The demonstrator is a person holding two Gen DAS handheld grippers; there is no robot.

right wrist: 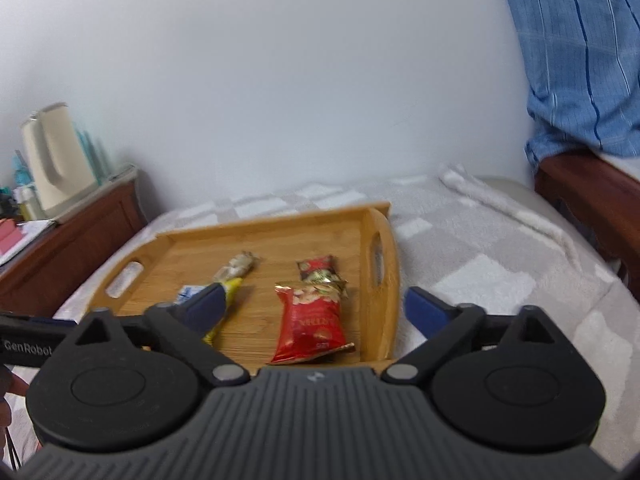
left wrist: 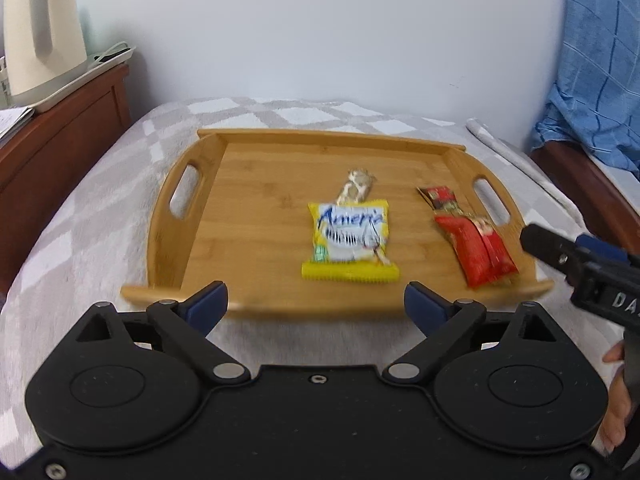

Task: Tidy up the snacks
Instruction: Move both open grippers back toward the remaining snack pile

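A wooden tray (left wrist: 256, 184) (right wrist: 200, 252) with cut-out handles lies on a checked blanket. On it rest a yellow snack packet (left wrist: 348, 240) (right wrist: 232, 286), a beige wrapped bar (left wrist: 356, 186) (right wrist: 239, 266) just behind it, a large red snack bag (left wrist: 478, 250) (right wrist: 312, 320) and a small red sachet (left wrist: 438, 198) (right wrist: 318, 270) behind that. My left gripper (left wrist: 316, 306) hovers open at the tray's near edge, nothing between its blue pads. My right gripper (right wrist: 316, 308) is open above the near right part of the tray, holding nothing; its black body (left wrist: 580, 264) shows at the right edge of the left wrist view.
The grey-and-white blanket (left wrist: 92, 208) covers a bed against a white wall. A wooden nightstand (left wrist: 60, 140) on the left bears a cream kettle (left wrist: 44, 28) on a tray and papers. Blue cloth (right wrist: 580, 52) hangs over a wooden frame at the right.
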